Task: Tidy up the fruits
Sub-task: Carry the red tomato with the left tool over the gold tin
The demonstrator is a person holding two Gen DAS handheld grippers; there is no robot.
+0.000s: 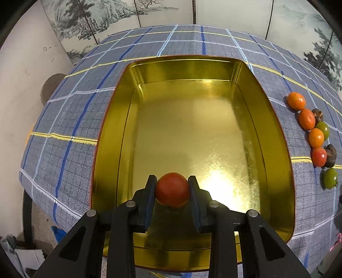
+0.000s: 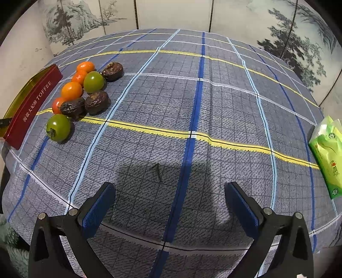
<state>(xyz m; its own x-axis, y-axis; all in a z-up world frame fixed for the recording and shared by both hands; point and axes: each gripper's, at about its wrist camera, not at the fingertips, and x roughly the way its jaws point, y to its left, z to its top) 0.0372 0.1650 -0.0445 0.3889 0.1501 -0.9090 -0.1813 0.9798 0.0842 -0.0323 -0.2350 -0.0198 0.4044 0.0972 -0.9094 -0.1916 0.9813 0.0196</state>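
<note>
My left gripper point(image 1: 172, 181) is shut on a red tomato point(image 1: 172, 190) and holds it over the near end of an open gold tin point(image 1: 111, 119), whose floor is bare. A row of fruits lies right of the tin: orange ones point(image 1: 296, 101), a red one point(image 1: 319, 157), green tomatoes point(image 1: 330, 178) and dark wrinkled ones point(image 1: 330, 153). In the right wrist view the same group lies far left: orange fruits point(image 2: 71, 90), green tomatoes point(image 2: 58, 127), dark fruits point(image 2: 96, 102), beside the tin's red wall point(image 2: 32, 104). My right gripper point(image 2: 170, 197) is open and empty above bare cloth.
A blue-grey checked tablecloth point(image 2: 192, 107) covers the table. A green tissue pack point(image 2: 327, 154) lies at the right edge. A painted folding screen point(image 2: 171, 15) stands behind the table. The table's near edge runs just below both grippers.
</note>
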